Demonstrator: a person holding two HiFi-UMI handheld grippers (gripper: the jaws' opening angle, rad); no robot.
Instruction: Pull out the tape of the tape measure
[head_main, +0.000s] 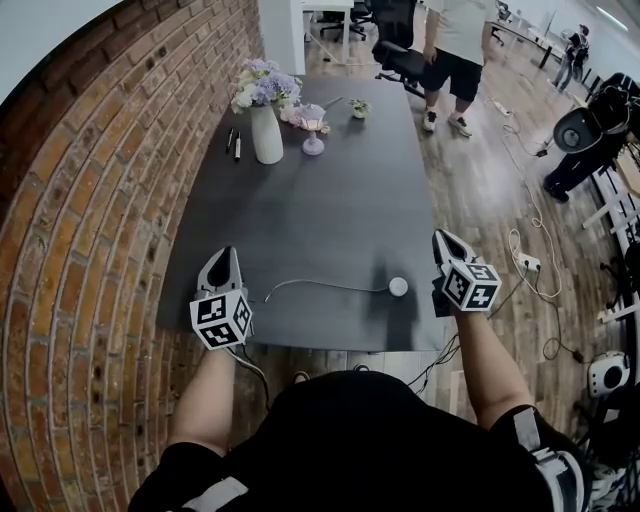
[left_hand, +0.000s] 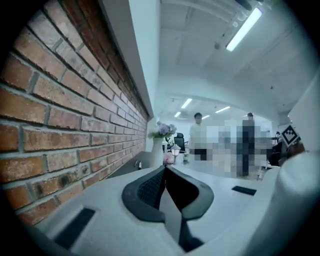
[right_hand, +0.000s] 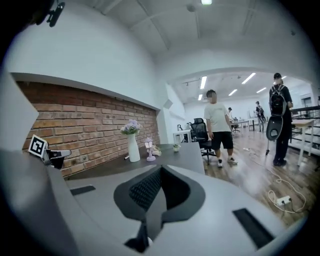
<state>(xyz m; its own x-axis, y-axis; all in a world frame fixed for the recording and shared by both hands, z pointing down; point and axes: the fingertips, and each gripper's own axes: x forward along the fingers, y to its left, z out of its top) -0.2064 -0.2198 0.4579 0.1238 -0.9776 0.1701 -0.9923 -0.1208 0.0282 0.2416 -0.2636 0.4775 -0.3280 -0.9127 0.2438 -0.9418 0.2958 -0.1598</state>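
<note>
A small round white tape measure (head_main: 398, 286) lies near the front edge of the dark table (head_main: 330, 210). Its thin tape (head_main: 320, 285) runs out to the left in a slight curve and ends close to my left gripper (head_main: 225, 252). That gripper hovers over the table's front left corner, apart from the tape's end. In the left gripper view my left gripper (left_hand: 165, 169) has its jaws together with nothing between them. My right gripper (head_main: 440, 236) hangs just right of the tape measure at the table's right edge. In the right gripper view my right gripper (right_hand: 161, 169) is shut and empty.
A white vase of flowers (head_main: 266, 133), pens (head_main: 233, 143), a small pink lamp (head_main: 313, 125) and a tiny pot (head_main: 358, 107) stand at the table's far end. A brick wall (head_main: 90, 200) runs along the left. A person (head_main: 455, 50), an office chair (head_main: 400, 55) and floor cables (head_main: 530, 265) lie beyond and right.
</note>
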